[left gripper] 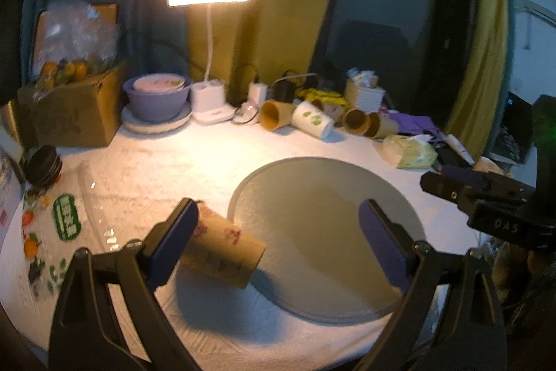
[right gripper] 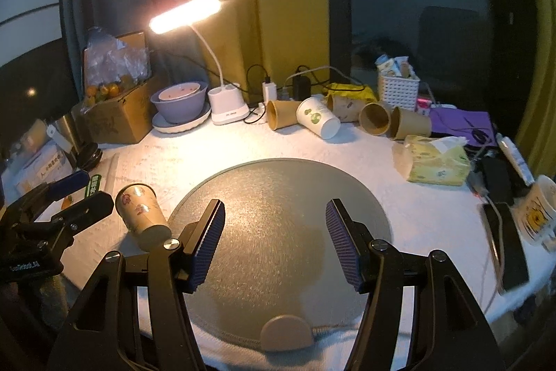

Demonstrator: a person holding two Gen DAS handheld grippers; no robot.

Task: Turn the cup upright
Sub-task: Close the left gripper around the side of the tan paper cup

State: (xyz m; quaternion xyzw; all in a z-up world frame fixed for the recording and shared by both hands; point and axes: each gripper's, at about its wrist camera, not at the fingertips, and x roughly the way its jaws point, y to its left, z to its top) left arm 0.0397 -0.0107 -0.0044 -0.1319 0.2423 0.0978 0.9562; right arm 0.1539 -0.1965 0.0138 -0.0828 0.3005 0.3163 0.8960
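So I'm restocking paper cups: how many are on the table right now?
6. One floral cup lies beside the grey mat, near the left gripper. Five lie tipped along the back: brown, white with green print, patterned, brown, brown. Clutter may hide more.

The round mat [right gripper: 278, 232] near the table's front edge lies bare; spare cups [right gripper: 318, 117], lamp [right gripper: 227, 108] and bowls [right gripper: 179, 108] crowd the back edge.
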